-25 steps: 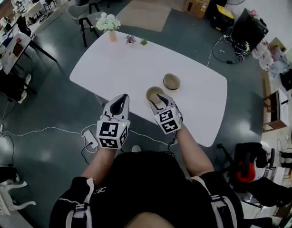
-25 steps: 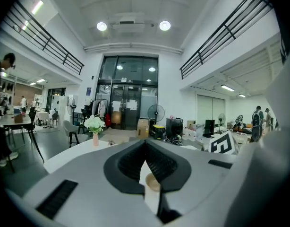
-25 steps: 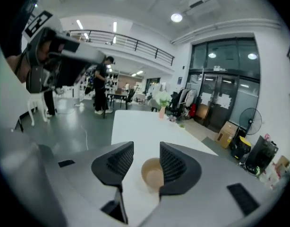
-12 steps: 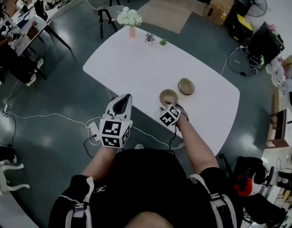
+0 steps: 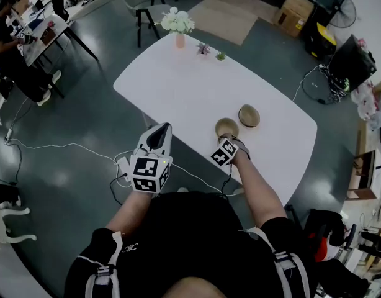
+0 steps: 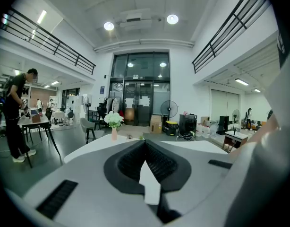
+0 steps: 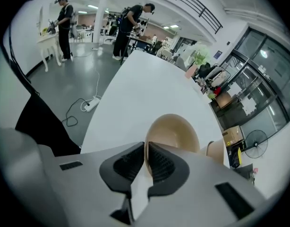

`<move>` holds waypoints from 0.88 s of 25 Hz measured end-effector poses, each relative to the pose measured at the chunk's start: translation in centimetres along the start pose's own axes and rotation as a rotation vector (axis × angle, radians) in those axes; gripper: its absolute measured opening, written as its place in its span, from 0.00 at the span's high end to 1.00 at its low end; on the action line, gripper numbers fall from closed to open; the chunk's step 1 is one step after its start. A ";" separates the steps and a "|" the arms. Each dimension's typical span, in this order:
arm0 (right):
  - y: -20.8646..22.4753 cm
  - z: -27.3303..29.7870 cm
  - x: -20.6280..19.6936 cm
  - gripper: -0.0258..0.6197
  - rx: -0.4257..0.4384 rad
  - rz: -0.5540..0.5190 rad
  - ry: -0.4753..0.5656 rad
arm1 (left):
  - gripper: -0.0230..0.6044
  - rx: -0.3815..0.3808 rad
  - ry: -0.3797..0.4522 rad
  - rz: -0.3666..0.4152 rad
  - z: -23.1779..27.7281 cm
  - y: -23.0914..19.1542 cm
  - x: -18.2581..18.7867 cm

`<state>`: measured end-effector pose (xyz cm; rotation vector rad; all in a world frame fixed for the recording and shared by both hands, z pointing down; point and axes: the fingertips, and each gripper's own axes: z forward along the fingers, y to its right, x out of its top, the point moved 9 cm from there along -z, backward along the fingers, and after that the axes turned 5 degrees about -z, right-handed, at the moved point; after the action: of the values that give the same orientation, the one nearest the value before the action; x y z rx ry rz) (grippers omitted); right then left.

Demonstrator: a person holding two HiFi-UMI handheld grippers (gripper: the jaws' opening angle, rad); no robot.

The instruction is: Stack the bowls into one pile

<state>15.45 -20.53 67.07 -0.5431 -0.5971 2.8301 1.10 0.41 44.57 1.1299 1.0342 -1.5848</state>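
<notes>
Two tan bowls stand side by side on the white table (image 5: 178,85): a near bowl (image 5: 226,126) and a far bowl (image 5: 249,115). My right gripper (image 5: 228,139) points steeply down at the near bowl's front rim. In the right gripper view its jaws (image 7: 146,148) have just been closing and now pinch the rim of the near bowl (image 7: 175,130), with the far bowl (image 7: 216,150) behind it to the right. My left gripper (image 5: 158,131) hangs off the table's near-left edge, shut and empty (image 6: 145,144).
A pink vase of white flowers (image 5: 177,25) and two small potted plants (image 5: 204,48) stand at the table's far end. A power strip and cables (image 5: 122,165) lie on the floor below the left gripper. People stand at desks on the left (image 7: 128,25).
My right gripper came down onto the near bowl's front rim and its jaws went from wide open to closed on it. The left gripper shifted only slightly.
</notes>
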 end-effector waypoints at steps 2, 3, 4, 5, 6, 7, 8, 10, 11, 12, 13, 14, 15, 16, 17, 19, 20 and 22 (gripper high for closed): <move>0.0 -0.2 0.3 0.90 -0.002 -0.008 0.013 | 0.94 -0.002 0.002 0.000 0.2 -0.1 0.0; -0.1 -0.4 0.4 0.90 -0.001 -0.012 0.021 | 0.94 -0.004 0.003 0.000 0.2 -0.2 0.1; -0.2 -0.7 0.6 0.91 -0.001 -0.019 0.033 | 0.94 -0.005 0.005 -0.002 0.3 -0.2 0.1; -0.2 -1.1 0.8 0.91 -0.004 -0.026 0.047 | 0.94 -0.006 0.005 -0.005 0.4 -0.3 0.1; -0.2 -1.6 1.1 0.91 -0.011 -0.032 0.061 | 0.94 -0.008 0.005 -0.009 0.4 -0.3 0.2; -0.1 -2.1 1.4 0.91 -0.019 -0.035 0.076 | 0.94 -0.010 0.006 -0.012 0.4 -0.3 0.2; 0.1 -2.6 1.7 0.91 -0.027 -0.036 0.091 | 0.94 -0.014 0.007 -0.013 0.5 -0.2 0.3; 0.7 -3.6 2.2 0.91 -0.048 -0.035 0.119 | 0.94 -0.022 0.008 -0.014 0.6 0.1 0.3; 1.1 -4.2 2.4 0.91 -0.060 -0.036 0.132 | 0.94 -0.026 0.008 -0.015 0.8 0.2 0.2; 1.5 -4.7 2.5 0.91 -0.072 -0.035 0.144 | 0.94 -0.030 0.008 -0.016 0.9 0.3 0.1; 2.0 -5.2 2.5 0.91 -0.085 -0.031 0.155 | 0.94 -0.034 0.008 -0.017 1.1 0.4 0.0; 2.4 -5.6 2.5 0.91 -0.098 -0.026 0.165 | 0.94 -0.037 0.009 -0.017 1.3 0.5 -0.1; 2.9 -6.0 2.5 0.91 -0.111 -0.020 0.173 | 0.94 -0.041 0.009 -0.018 1.5 0.5 -0.1; 3.4 -6.5 2.5 0.91 -0.124 -0.015 0.178 | 0.94 -0.044 0.009 -0.018 1.6 0.5 -0.1; 3.9 -6.9 2.4 0.91 -0.137 -0.012 0.181 | 0.94 -0.046 0.009 -0.019 1.8 0.5 0.0; 4.9 -7.5 2.0 0.92 -0.159 -0.008 0.178 | 0.94 -0.050 0.008 -0.021 2.0 0.5 0.0; 5.4 -7.6 1.7 0.92 -0.166 -0.006 0.171 | 0.94 -0.051 0.007 -0.023 2.1 0.6 0.0; 6.2 -7.4 0.9 0.92 -0.170 0.002 0.151 | 0.94 -0.053 0.005 -0.025 2.3 0.8 -0.1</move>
<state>16.81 -23.32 57.85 -0.7797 -0.8118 2.7235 1.43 -1.97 45.09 1.0893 1.0914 -1.5658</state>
